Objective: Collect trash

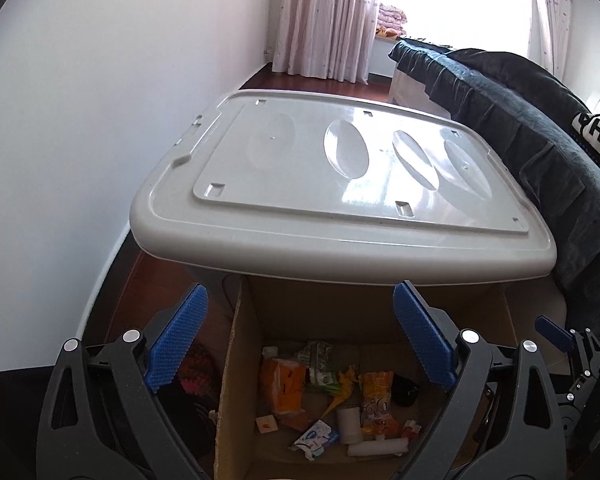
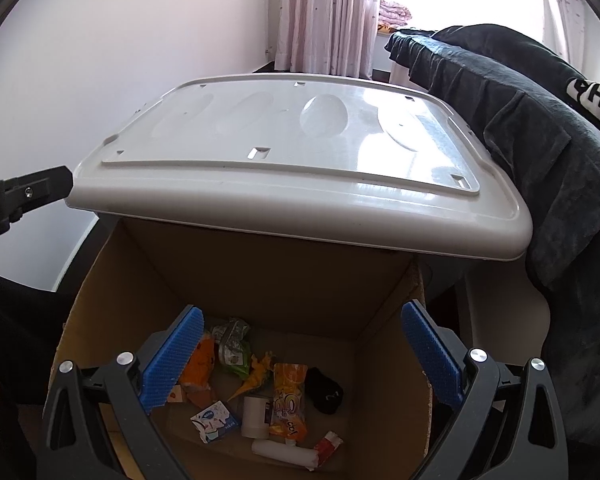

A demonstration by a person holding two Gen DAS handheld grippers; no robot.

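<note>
Both grippers, left and right, released over box.
Trash lies on box floor; nothing grasped.

You are in a home bedroom: pink patterned curtains hang at a bright window, a dark blanket drapes the bed, and folded bedding sits on the sill.

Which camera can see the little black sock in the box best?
The right wrist view. There the black sock lies in the open on the floor of the cardboard box, beside the orange snack bag. In the left wrist view the sock is partly hidden behind the left tongs' blue pad.
</note>
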